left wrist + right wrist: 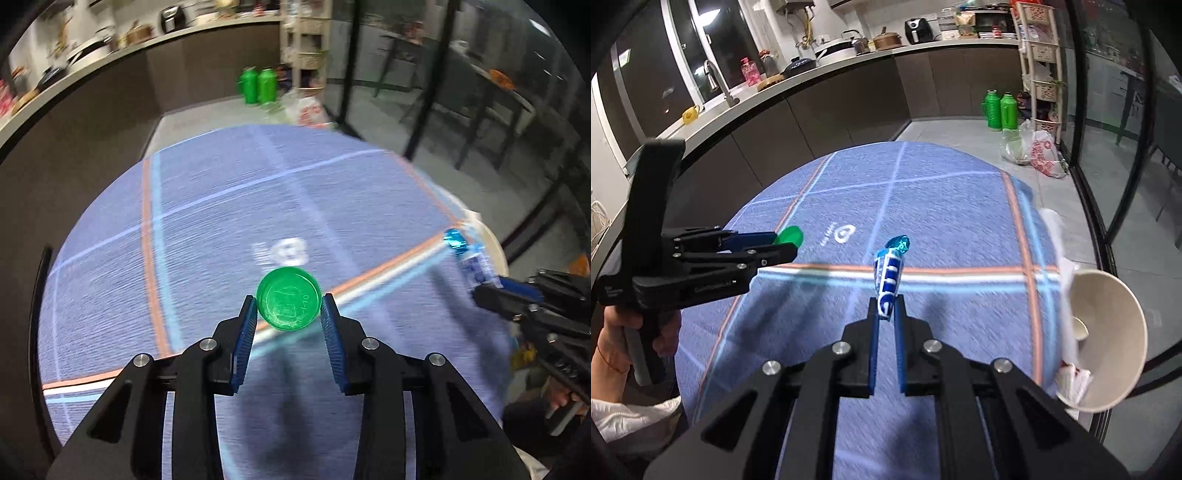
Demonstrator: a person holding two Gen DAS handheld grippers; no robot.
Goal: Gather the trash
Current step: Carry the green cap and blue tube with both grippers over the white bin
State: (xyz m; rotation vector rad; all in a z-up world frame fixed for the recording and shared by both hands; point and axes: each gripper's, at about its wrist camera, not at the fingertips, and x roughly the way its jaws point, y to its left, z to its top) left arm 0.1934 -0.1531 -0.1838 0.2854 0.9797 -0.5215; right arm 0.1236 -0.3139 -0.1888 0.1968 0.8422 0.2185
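Note:
My left gripper is shut on a round green plastic lid, held above the blue checked tablecloth. In the right wrist view the left gripper is at the left with the green lid at its tips. My right gripper is shut on a blue and white tube with a shiny blue cap, pointing forward over the table. The tube and the right gripper show at the right edge of the left wrist view.
A paper cup lies on its side at the table's right edge, with white crumpled paper beside it. Two green flasks and plastic bags stand on the floor. A kitchen counter runs behind; glass partitions at right.

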